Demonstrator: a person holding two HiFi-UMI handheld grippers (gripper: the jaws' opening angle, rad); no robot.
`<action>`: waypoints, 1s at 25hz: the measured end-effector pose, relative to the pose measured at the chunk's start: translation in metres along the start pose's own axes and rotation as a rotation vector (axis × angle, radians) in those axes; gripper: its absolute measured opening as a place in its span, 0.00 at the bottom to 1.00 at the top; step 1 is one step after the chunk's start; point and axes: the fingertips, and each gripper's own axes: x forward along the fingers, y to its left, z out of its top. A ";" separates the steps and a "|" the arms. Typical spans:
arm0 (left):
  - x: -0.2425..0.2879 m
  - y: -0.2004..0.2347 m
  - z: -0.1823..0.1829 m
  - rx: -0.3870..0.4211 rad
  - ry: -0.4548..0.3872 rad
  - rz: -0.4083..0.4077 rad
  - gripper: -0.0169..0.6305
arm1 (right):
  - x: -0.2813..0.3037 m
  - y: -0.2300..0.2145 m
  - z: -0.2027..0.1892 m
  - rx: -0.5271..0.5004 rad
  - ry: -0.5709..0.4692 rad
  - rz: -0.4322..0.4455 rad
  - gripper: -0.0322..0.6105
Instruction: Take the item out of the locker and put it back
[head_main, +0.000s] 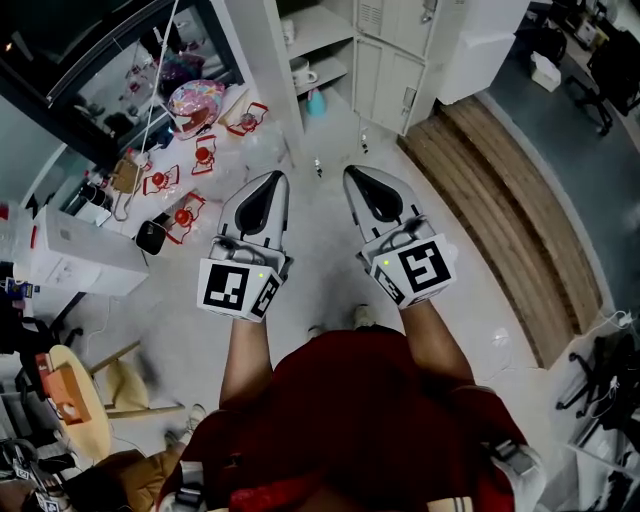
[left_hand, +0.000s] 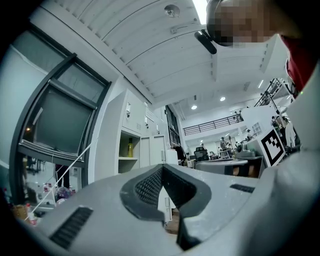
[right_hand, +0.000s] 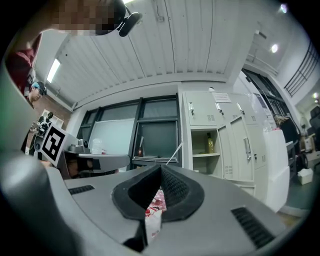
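Bottle (right_hand: 210, 143), apparently, inside the locker (right_hand: 202, 112).

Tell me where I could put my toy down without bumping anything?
The pale floor in the middle is bare, between the red clutter on the left and the wooden strip on the right. In the open locker, the shelf beside the bottle looks free. It is crowded on the left, round the pink round thing.

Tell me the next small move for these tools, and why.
Probably move the right tool toward the open compartment of the locker, opening its jaws: it and the left tool are shut and empty, and the yellow bottle stands on the shelf, beyond them.
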 end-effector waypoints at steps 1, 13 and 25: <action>0.003 0.000 -0.001 0.001 0.002 0.003 0.04 | 0.001 -0.003 -0.001 0.002 -0.001 -0.001 0.05; 0.039 -0.006 -0.014 0.001 0.013 0.048 0.04 | 0.010 -0.041 -0.012 0.027 0.015 0.022 0.27; 0.082 -0.028 -0.022 0.018 0.018 0.079 0.04 | 0.005 -0.089 -0.018 0.025 0.039 0.068 0.35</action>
